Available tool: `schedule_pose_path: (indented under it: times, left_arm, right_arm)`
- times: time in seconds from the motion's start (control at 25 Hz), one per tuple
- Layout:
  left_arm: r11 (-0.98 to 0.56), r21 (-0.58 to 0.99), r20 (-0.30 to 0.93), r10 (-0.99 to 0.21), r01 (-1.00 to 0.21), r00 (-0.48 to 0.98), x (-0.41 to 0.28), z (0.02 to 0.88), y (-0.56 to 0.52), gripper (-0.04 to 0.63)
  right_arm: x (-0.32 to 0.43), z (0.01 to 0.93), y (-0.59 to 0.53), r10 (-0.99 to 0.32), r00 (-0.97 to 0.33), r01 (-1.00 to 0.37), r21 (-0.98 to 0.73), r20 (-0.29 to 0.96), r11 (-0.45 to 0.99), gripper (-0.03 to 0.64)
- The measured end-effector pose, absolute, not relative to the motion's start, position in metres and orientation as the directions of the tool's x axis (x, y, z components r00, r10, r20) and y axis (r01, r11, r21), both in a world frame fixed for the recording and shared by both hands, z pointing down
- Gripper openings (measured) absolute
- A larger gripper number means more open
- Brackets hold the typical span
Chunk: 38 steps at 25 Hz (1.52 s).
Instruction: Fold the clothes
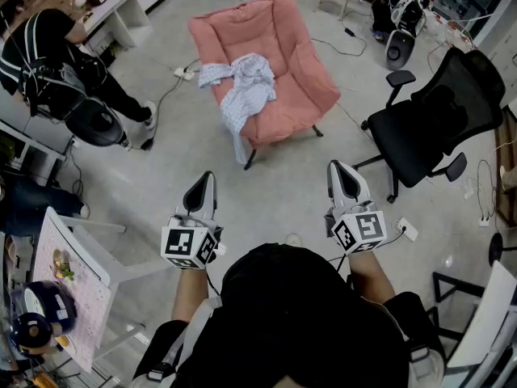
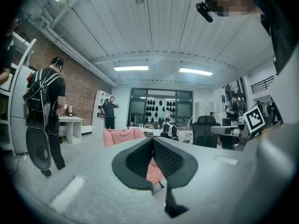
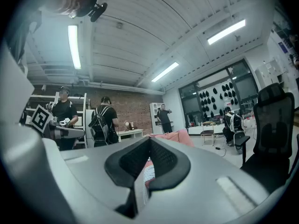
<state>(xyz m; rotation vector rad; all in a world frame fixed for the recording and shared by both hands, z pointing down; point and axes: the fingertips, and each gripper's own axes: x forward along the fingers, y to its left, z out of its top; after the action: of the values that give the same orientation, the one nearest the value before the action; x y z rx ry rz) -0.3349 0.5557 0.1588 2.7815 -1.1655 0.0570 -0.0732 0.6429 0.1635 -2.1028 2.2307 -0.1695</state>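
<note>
Left hand-held gripper [image 1: 203,187]: we are holding it level, jaws pressed together, nothing between them. In the left gripper view the black pads [image 2: 135,160] are meeting along one line. Right hand-held gripper [image 1: 343,176]: we are holding it level too, jaws pressed together and gripping nothing. The two are sitting side by side, well apart, above the grey floor [image 1: 275,192].

Ahead of both, well apart from them, a pink armchair [image 1: 283,31] is standing on the floor. The shirt [image 1: 246,87], pale and checked, is lying crumpled on its seat. One end is hanging over the seat's front edge toward the floor. Neither hand-held gripper is touching it.

A black office chair [image 1: 432,124] is standing to the right of the armchair. A white power strip [image 1: 184,73] is lying on the floor just left of the armchair. At far left a person [image 1: 48,51] in black is standing by a white surface [image 1: 121,10].
</note>
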Motion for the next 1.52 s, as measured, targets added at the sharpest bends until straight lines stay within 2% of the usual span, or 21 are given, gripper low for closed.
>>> schedule_pose_path:
  times: [0.64,0.84,0.88,0.92,0.96,1.04,1.28,1.36,1.4,1.52]
  left_arm:
    - [-0.699,0.097,0.093,-0.702,-0.709,0.706,-0.316,0.159,0.560,0.005]
    - [-0.709,0.117,0.077,-0.692,-0.696,0.718,-0.312,0.156,0.562,0.006]
    - [-0.711,0.128,0.066,-0.689,-0.691,0.722,-0.311,0.155,0.562,0.029]
    - [-0.711,0.140,0.053,-0.690,-0.689,0.722,-0.310,0.153,0.562,0.122]
    - [-0.707,0.151,0.039,-0.694,-0.691,0.719,-0.310,0.152,0.561,0.182]
    - [-0.693,0.161,0.019,-0.710,-0.703,0.704,-0.310,0.148,0.559,0.285]
    - [-0.669,0.131,0.022,-0.736,-0.731,0.677,-0.303,0.148,0.553,0.372]
    - [-0.664,0.120,0.019,-0.742,-0.738,0.670,-0.299,0.148,0.551,0.415]
    - [-0.661,0.116,0.017,-0.745,-0.742,0.667,-0.296,0.148,0.550,0.438]
    - [-0.654,0.109,0.018,-0.751,-0.748,0.660,-0.285,0.146,0.549,0.449]
  right_arm:
    - [-0.048,0.172,0.644,-0.998,-0.044,-0.988,-0.152,0.040,0.037,0.003]
    - [-0.052,0.169,0.645,-0.998,-0.069,-0.978,-0.198,0.000,0.068,0.008]
    - [-0.055,0.166,0.644,-0.997,-0.082,-0.978,-0.190,-0.014,0.083,0.050]
    - [-0.059,0.163,0.644,-0.995,-0.096,-0.979,-0.176,-0.025,0.099,0.126]
    - [-0.062,0.160,0.643,-0.994,-0.108,-0.981,-0.161,-0.034,0.112,0.193]
    - [-0.065,0.156,0.642,-0.992,-0.119,-0.982,-0.143,-0.045,0.124,0.248]
    - [-0.057,0.152,0.643,-0.992,-0.115,-0.983,-0.136,-0.047,0.120,0.303]
    - [-0.049,0.151,0.643,-0.994,-0.098,-0.984,-0.145,-0.051,0.104,0.422]
    - [-0.044,0.151,0.643,-0.994,-0.090,-0.984,-0.146,-0.053,0.097,0.452]
    - [-0.031,0.149,0.644,-0.994,-0.092,-0.985,-0.139,-0.056,0.099,0.463]
